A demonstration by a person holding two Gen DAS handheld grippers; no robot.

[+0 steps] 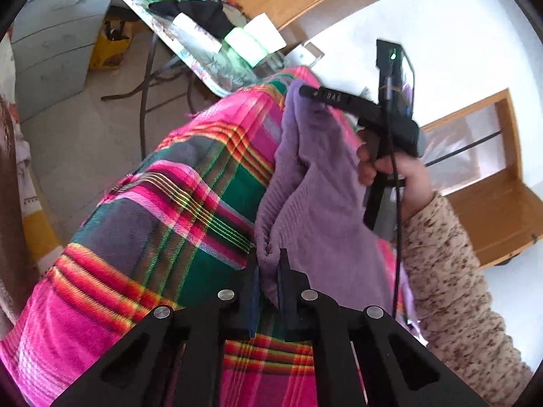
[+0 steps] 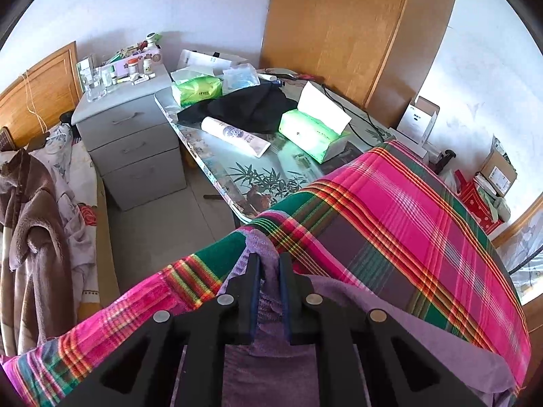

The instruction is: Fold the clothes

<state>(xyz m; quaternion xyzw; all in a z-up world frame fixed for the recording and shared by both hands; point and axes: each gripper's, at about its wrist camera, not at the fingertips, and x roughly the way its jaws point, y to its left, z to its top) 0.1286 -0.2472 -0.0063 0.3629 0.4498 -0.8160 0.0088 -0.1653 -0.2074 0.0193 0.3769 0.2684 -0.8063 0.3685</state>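
A: Left wrist view, far left: grey drawer unit [image 1: 51,30] and yellow bag [image 1: 108,47] on the floor, well apart from the work. Cluttered worktop [image 1: 203,64] beyond, bearing tissue packs and a dark cloth; not part of the fold.

B: Centre?

A: Plaid blanket [image 1: 152,210] in pink, green and grey, spread as the folding surface. Lilac garment [image 1: 305,196] gathered on top, ribbed, raised in a ridge between two grips.

B: Lower grip?

A: Left hand-held gripper [image 1: 268,271], jaws drawn together and clamped on a pinch of the lilac garment at its near edge. Probably held there to keep one corner fixed.

B: To the right?

A: Right hand-held gripper [image 1: 305,92], seen side-on, tip buried in the far upper edge of the garment. Person's hand [image 1: 393,176] around its grip, speckled sleeve [image 1: 458,288] behind.

B: Same tool from its own camera?

A: Right hand-held gripper [image 2: 269,264], jaws nearly together, lilac garment [image 2: 268,305] pressed between the pads. Plaid blanket [image 2: 390,210] ahead and to the right.

B: Reason for two grips?

A: Likely one edge taken at two points, so as to lift it evenly and lay it over. Fold judged early: cloth bunched, no flat crease yet.
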